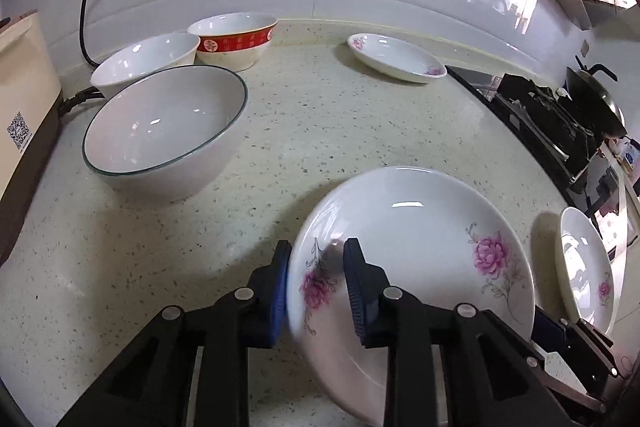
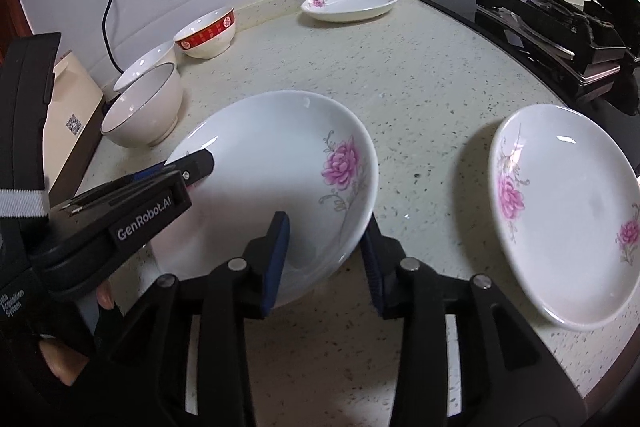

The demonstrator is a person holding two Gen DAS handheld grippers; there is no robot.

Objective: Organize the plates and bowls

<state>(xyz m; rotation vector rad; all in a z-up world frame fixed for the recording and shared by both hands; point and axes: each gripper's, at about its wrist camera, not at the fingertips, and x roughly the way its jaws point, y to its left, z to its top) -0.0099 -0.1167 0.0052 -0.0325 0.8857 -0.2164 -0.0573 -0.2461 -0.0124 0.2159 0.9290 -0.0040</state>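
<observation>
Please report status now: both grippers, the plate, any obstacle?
Left gripper and right gripper both straddle white floral ceramic plate rim, grip unconfirmed. Second floral plate lies alongside.

Speckled countertop (image 2: 420, 87): three bowls (image 1: 164, 131), floral plates (image 2: 352, 3), gas stove (image 2: 548, 23).

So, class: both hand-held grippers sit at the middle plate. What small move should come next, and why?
Probably close the left hand-held gripper on the rim of the middle plate: its fingers straddle that rim with a visible gap, so nothing looks gripped yet.
</observation>
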